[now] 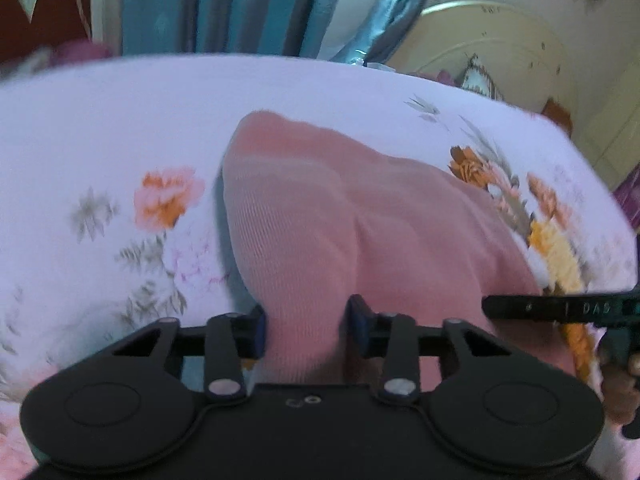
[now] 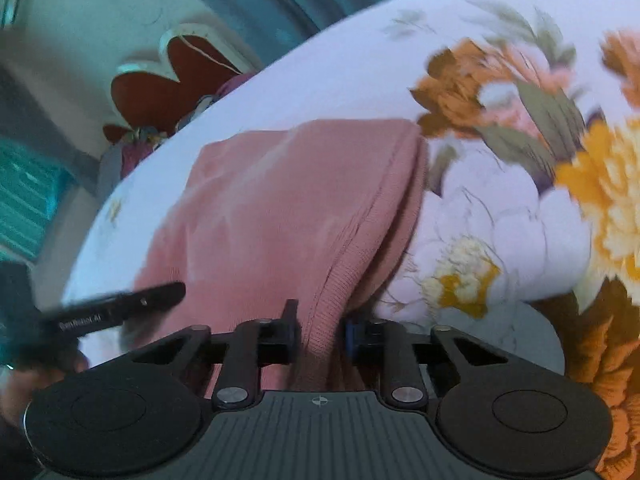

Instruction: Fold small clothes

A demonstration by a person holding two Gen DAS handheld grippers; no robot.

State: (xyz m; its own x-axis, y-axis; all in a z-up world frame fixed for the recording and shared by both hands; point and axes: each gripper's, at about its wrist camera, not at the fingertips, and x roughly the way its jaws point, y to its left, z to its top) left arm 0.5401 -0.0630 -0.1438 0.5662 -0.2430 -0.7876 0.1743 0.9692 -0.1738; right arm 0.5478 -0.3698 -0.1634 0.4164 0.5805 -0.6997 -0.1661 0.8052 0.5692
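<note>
Both the left gripper [image 1: 306, 330] and right gripper [image 2: 322, 334] are pinching the near edge of the pink garment [image 1: 320, 208]; lift both evenly, keeping the fold straight on the floral sheet [image 1: 100, 128]

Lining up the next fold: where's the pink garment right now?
The pink garment lies mid-frame in both wrist views on the floral sheet, its near edge running between the fingers of the left claw and the right claw.

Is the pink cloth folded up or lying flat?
Partly folded. The pink cloth shows doubled layers along its right edge in the right wrist view, and it bunches up on the flowery sheet.
</note>
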